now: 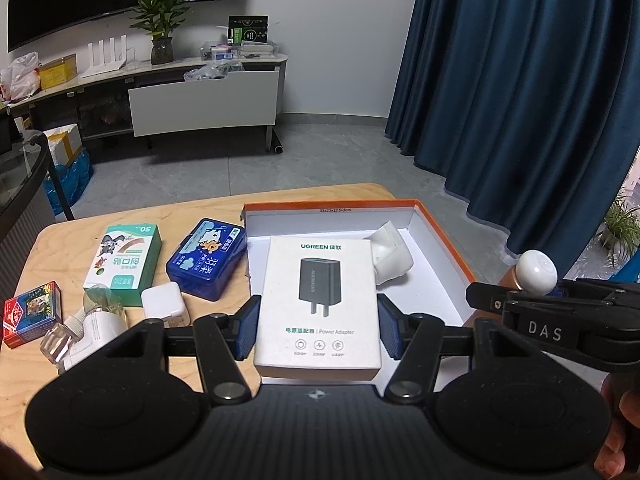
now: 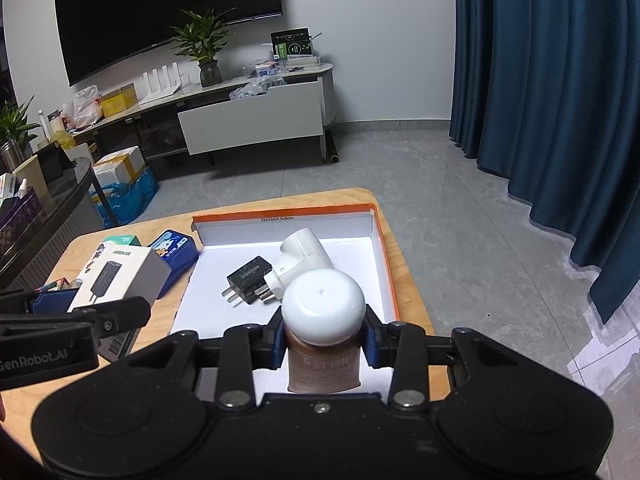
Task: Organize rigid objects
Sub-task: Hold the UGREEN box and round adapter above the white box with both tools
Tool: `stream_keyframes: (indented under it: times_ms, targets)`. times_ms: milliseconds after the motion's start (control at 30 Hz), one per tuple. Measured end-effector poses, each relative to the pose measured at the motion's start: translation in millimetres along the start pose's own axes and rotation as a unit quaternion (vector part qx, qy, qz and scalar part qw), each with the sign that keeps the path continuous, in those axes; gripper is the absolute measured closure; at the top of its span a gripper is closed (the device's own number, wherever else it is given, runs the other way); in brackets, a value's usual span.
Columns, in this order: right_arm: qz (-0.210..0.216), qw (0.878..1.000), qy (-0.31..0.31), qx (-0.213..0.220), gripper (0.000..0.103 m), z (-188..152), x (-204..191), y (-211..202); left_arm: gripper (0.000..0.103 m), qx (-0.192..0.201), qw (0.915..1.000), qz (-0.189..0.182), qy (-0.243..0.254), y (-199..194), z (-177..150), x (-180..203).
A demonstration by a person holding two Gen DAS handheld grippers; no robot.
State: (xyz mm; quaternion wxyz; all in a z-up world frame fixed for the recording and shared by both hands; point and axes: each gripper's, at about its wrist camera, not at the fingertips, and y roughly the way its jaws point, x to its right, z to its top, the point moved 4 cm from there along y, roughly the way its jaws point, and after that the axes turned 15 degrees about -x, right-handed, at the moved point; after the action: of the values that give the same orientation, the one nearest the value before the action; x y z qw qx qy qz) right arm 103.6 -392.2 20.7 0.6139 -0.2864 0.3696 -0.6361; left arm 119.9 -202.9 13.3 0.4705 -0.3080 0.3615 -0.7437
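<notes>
Pale wooden surface (image 1: 60,240) before blue curtains. Seen only from right wrist: black plug (image 2: 249,279) inside white orange-rimmed cardboard box (image 2: 384,256); only from left: green carton (image 1: 124,264) marked "50". Left claw (image 1: 316,328) clenched on white "UGREEN Power Adapter" carton (image 1: 318,304), held over box's near-left edge. Right claw (image 2: 324,342) clenched on brown white-capped bottle (image 2: 324,308), above box.

A black television (image 2: 168,12) hangs on the far wall above a low cabinet (image 2: 224,120). A potted plant (image 2: 202,48) stands on that cabinet. Blue curtains (image 2: 552,100) hang at right.
</notes>
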Motion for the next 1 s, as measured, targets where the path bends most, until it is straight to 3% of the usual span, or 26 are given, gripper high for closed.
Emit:
stream_keyframes:
  times_ms: [1000]
  targets:
    - [-0.008, 1.000, -0.017, -0.008, 0.058, 7, -11, 0, 0.043, -0.002, 0.9998, -0.001, -0.017, 1, -1, -9]
